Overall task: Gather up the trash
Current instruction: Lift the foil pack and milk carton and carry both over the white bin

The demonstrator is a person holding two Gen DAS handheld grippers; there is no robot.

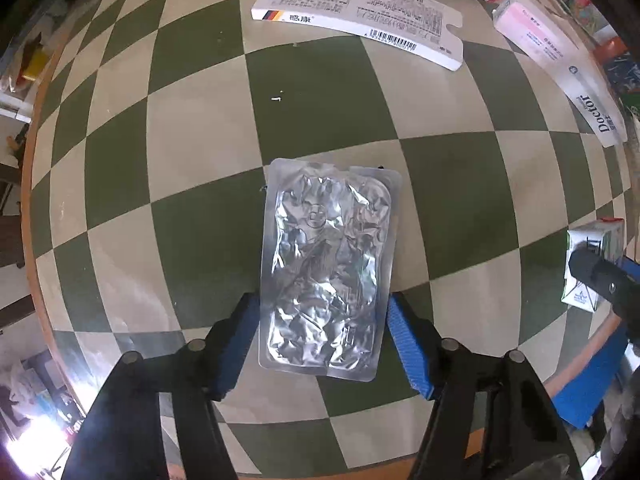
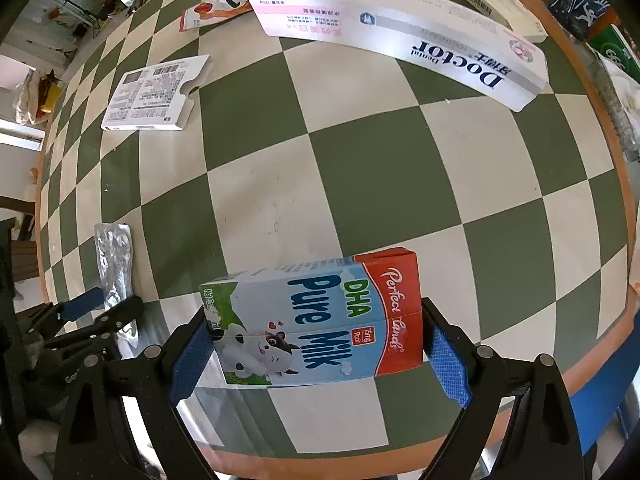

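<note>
Table (image 2: pixel 360 168): round, covered in a green and cream checked cloth (image 1: pixel 168 128), with a wooden rim (image 1: pixel 30 184) exposed at the edge. Beyond the rim, left side: cluttered floor (image 2: pixel 28 92) area, too distorted to itemise. Strong glare (image 1: pixel 24 440) at lower left, possibly daylight. Blue surface (image 1: pixel 592 384) below the right rim.

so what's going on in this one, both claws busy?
A person is clearing trash off a green-and-cream checkered table with a handheld claw in each hand. The right claw is clamped on a blue-and-red Pure Milk carton, pads against both its ends. The left claw straddles a crumpled silver foil blister pack; whether its pads press on it is unclear. A long white Doctor toothpaste box, a flat white medicine box and a red-and-white snack wrapper lie uncollected.
</note>
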